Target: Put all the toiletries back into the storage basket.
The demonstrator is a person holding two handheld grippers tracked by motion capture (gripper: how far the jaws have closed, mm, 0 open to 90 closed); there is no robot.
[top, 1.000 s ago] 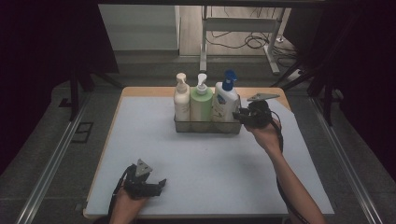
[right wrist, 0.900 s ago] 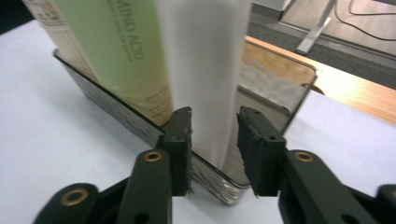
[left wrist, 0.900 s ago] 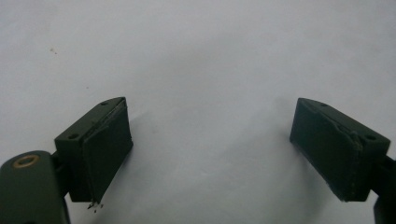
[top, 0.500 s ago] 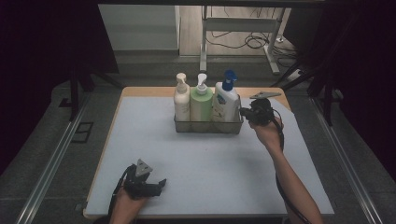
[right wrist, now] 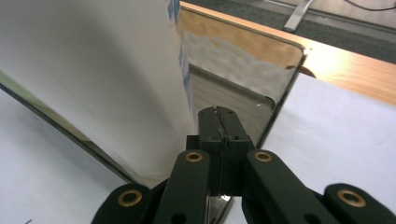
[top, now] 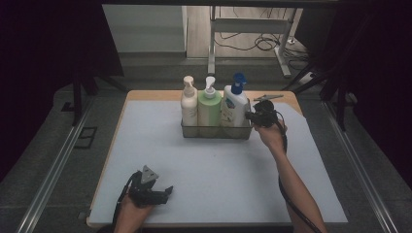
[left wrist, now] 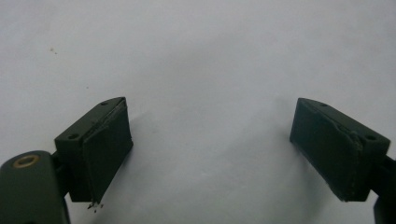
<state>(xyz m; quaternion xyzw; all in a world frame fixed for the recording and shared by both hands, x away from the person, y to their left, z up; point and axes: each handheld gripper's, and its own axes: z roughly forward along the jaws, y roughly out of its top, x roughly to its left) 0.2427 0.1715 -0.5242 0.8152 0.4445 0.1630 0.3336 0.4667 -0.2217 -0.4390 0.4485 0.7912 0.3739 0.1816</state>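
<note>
A metal wire caddy [top: 216,131] stands at the back middle of the white mat and holds three pump bottles: a cream one [top: 189,104], a green one [top: 209,109] and a white one with a blue pump [top: 234,107]. My right gripper [top: 250,116] is at the caddy's right end. In the right gripper view its jaws [right wrist: 219,119] are shut, pinching the top edge of the shiny end wall [right wrist: 233,70], with the white bottle [right wrist: 93,70] just inside. My left gripper [top: 167,191] rests near the front left edge, open, with bare mat between its jaws [left wrist: 210,149].
The white mat [top: 218,170] covers a wooden table [top: 150,94] whose edge shows at the back. Dark floor, metal rails and a desk frame with cables lie beyond the table. Open mat stretches between the caddy and the front edge.
My right gripper has shifted slightly at the caddy's right end and settled lower against it. The left hand and the bottles have not moved.
</note>
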